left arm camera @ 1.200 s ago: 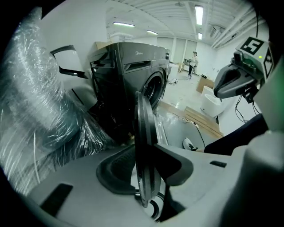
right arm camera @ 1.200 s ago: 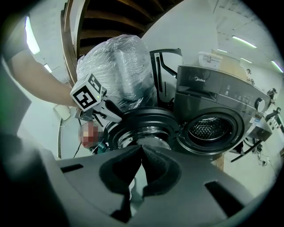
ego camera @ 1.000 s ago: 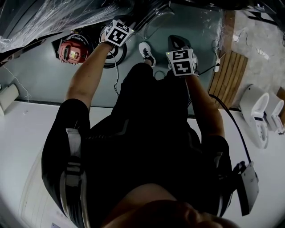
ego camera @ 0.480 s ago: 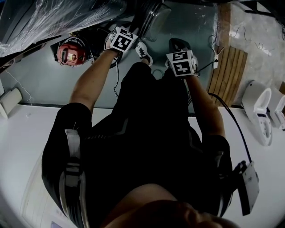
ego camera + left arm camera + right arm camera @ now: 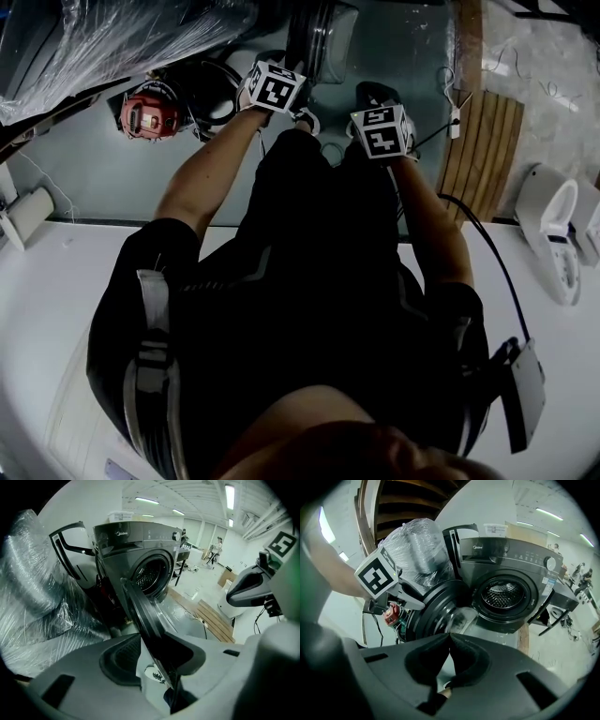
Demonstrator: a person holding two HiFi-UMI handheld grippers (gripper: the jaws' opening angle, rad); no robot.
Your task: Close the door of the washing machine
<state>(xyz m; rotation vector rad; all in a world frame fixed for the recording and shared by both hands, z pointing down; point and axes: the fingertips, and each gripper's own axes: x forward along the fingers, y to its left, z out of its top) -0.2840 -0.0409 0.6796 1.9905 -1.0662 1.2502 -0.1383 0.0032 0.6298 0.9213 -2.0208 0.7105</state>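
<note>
A dark grey front-loading washing machine [image 5: 140, 545] stands with its round drum opening [image 5: 151, 573] uncovered. Its door [image 5: 140, 611] is swung out and shows edge-on in the left gripper view. The door's rim runs between the jaws of my left gripper [image 5: 161, 639]; these jaws have just been opening, and a gap shows between the left pad and the rim. In the head view the left gripper [image 5: 275, 91] sits just below the door [image 5: 323, 37]. My right gripper [image 5: 450, 637] is shut on nothing, facing the door [image 5: 440, 606] and the drum [image 5: 504, 595].
A bulky plastic-wrapped object [image 5: 42, 606] stands left of the machine. A red device [image 5: 148, 114] with cables lies on the floor beside it. A wooden pallet [image 5: 478, 150] and a white appliance [image 5: 553, 234] are at the right. My own legs and a shoe fill the floor below.
In the head view my left gripper has moved right, away from the red device and up to the door. The door now shows further into the frame. The right gripper has barely shifted.
</note>
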